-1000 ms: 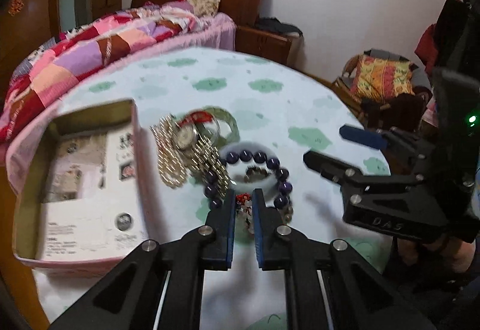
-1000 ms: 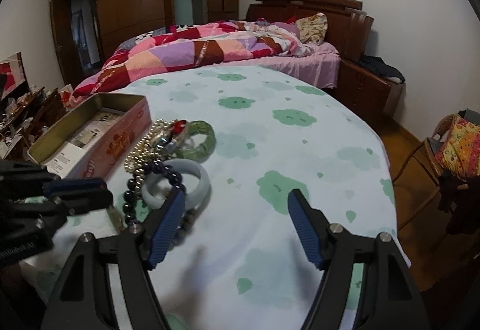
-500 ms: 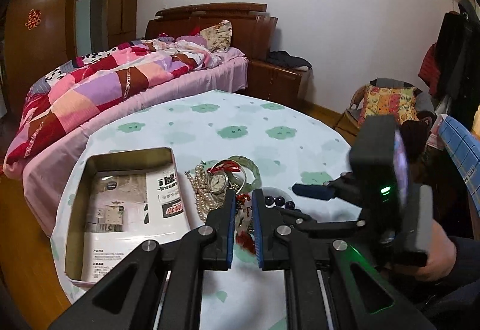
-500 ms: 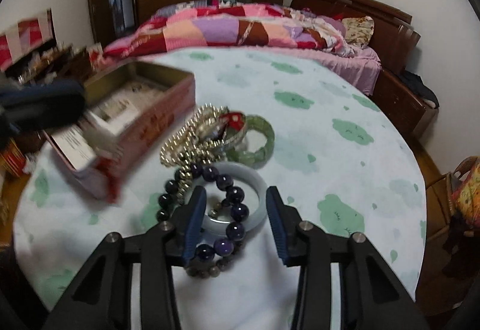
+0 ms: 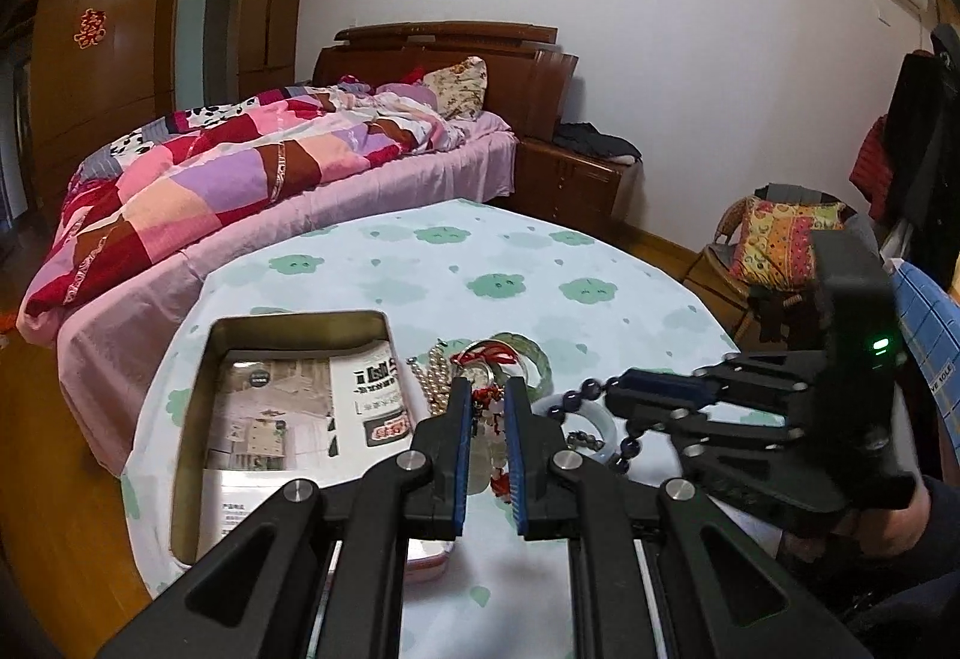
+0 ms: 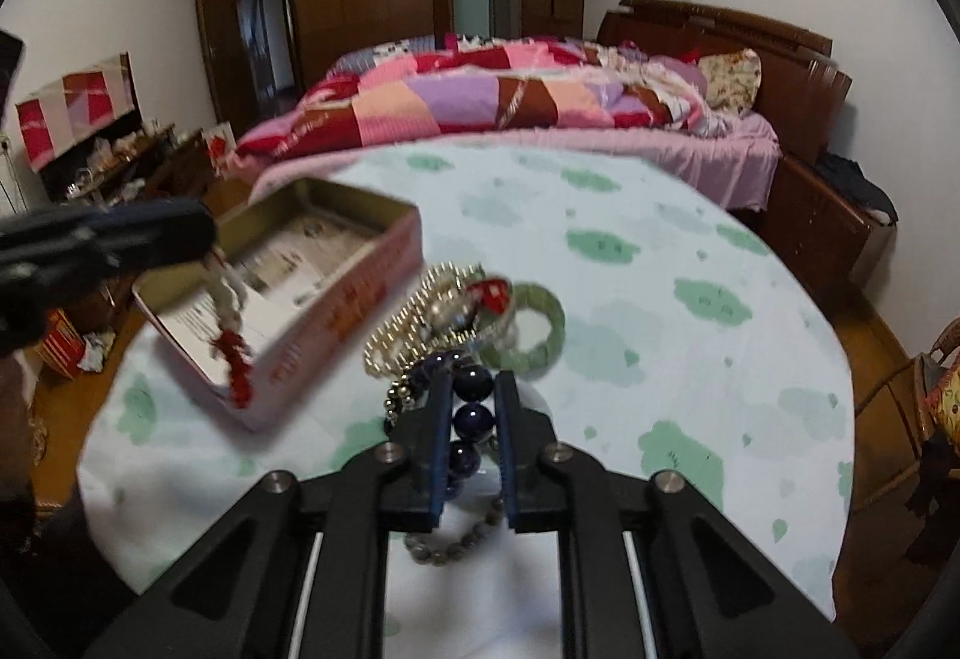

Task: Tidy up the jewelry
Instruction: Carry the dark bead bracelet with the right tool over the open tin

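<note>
My left gripper (image 5: 483,386) is shut on a small charm (image 5: 489,407) of white beads with a red tassel. In the right wrist view that charm (image 6: 231,323) dangles from the left gripper (image 6: 201,233) above the open tin box (image 6: 360,197). The jaws of my right gripper (image 6: 474,380) are closing, and the pads press on the dark purple bead bracelet (image 6: 474,419). From the left wrist view, the right gripper (image 5: 624,398) holds those purple beads (image 5: 591,389) over a pale jade bangle (image 5: 603,416). A pearl necklace (image 6: 408,311), a watch (image 6: 456,308) and a green bangle (image 6: 540,323) lie heaped by the box.
The round table (image 5: 480,263) wears a cloud-print cloth, and the paper-lined tin box (image 5: 300,320) sits near its left edge. A small grey bead bracelet (image 6: 444,551) lies under my right gripper. A bed (image 5: 240,167) stands behind; a cushioned chair (image 5: 780,239) is right.
My right gripper went from wide open to closed around the purple beads. The left gripper rose and drew back with the charm, which now hangs over the box.
</note>
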The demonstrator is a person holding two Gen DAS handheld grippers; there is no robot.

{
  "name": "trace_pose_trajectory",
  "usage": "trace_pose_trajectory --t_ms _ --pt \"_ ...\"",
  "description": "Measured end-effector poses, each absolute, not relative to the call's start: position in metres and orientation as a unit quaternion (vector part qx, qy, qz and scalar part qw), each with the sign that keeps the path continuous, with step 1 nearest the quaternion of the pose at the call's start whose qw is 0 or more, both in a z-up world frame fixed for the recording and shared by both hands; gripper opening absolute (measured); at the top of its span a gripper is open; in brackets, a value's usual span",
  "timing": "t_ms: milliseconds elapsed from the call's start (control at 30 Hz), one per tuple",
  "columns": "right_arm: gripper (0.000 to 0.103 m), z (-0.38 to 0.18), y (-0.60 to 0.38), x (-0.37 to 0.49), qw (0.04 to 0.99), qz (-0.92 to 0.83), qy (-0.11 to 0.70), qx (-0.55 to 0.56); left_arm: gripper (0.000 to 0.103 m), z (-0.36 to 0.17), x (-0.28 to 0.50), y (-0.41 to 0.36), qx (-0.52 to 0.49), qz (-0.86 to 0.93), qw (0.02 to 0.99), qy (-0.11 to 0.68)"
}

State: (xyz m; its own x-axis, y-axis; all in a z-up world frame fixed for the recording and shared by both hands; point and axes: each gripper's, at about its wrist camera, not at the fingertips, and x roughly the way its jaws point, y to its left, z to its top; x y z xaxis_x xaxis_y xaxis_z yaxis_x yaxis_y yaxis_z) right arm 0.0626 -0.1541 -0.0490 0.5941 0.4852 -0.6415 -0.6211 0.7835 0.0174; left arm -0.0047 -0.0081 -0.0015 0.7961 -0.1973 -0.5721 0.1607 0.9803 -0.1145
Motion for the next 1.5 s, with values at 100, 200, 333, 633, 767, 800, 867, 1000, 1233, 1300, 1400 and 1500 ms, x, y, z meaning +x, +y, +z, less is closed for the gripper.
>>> trace_pose_trajectory --t_ms 100,200,333,633,767,800,867,1000,1233,1300,1400,1500 --pt "0.016 -0.037 -0.154 0.058 0.891 0.314 0.311 -0.101 0.010 0.000 -0.005 -0.004 -0.033 -0.091 0.948 0.302" --pt "0.016 -0.026 -0.156 0.056 0.896 0.314 0.299 -0.098 0.010 0.002 -0.005 0.001 -0.037 -0.088 0.949 0.299" --pt "0.016 -0.012 -0.157 0.056 0.899 0.317 0.287 -0.091 0.010 0.007 -0.004 0.010 -0.039 -0.082 0.952 0.293" --pt "0.016 0.006 -0.134 0.072 0.890 0.350 0.278 -0.086 0.010 0.009 0.011 0.039 -0.043 -0.052 0.954 0.292" --pt "0.016 0.010 -0.113 0.079 0.882 0.370 0.279 -0.085 0.010 0.010 0.019 0.052 -0.041 -0.036 0.955 0.292" --pt "0.016 0.010 -0.110 0.080 0.881 0.373 0.280 -0.085 0.010 0.010 0.021 0.055 -0.040 -0.033 0.955 0.292" --pt "0.015 0.011 -0.097 0.085 0.878 0.379 0.279 -0.087 0.010 0.009 0.025 0.060 -0.037 -0.026 0.956 0.291" --pt "0.015 0.009 -0.076 0.091 0.872 0.390 0.281 -0.095 0.010 0.003 0.038 0.075 -0.041 -0.014 0.953 0.301" --pt "0.015 -0.002 -0.043 0.105 0.863 0.398 0.289 -0.112 0.010 -0.005 0.063 0.097 -0.046 -0.001 0.948 0.316" --pt "0.015 -0.006 -0.036 0.110 0.862 0.397 0.293 -0.115 0.010 -0.008 0.071 0.101 -0.045 0.002 0.946 0.321" --pt "0.015 -0.011 -0.029 0.117 0.861 0.394 0.299 -0.116 0.010 -0.014 0.082 0.106 -0.040 0.008 0.943 0.330" --pt "0.015 -0.019 -0.024 0.125 0.859 0.391 0.311 -0.113 0.010 -0.021 0.090 0.110 -0.039 0.013 0.940 0.339"
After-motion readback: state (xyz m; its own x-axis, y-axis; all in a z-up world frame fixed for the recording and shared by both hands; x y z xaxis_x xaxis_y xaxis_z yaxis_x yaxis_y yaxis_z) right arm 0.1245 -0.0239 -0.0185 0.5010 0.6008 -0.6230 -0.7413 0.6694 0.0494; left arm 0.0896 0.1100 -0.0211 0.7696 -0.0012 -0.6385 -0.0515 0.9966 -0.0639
